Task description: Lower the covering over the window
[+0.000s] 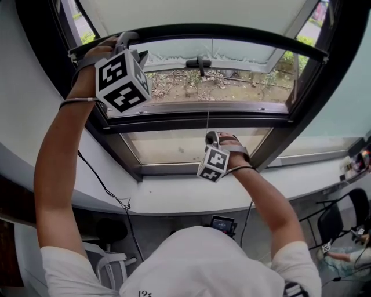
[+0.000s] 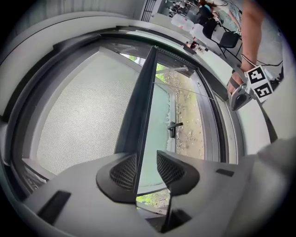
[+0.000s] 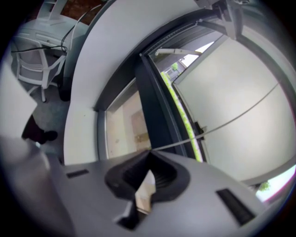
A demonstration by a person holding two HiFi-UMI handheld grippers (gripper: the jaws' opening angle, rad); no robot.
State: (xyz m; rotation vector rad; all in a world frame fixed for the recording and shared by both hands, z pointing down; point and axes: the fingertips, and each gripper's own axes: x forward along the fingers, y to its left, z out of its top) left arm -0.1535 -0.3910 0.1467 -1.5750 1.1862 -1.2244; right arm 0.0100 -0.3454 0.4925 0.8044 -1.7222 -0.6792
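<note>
Shade: the pale grey shade is high up at the far top of the window. Most of the glass below it is not covered.
Bar: the dark bar at the bottom edge of the shade runs from left to right across the top of the window.
Left claw: the left claw is up high on the left. It is open, with the dark bar between its two pads. One pad sits right by the bar and the other pad is not touching it.
Right claw: the right claw is lower down, near the middle. It is closed tight on the thin cord.
Cord: it goes from the right claw straight up towards the bar.
Handle: a dark handle is on the window, just under the bar.
Sill: the white sill is near the person, below the right claw.
</note>
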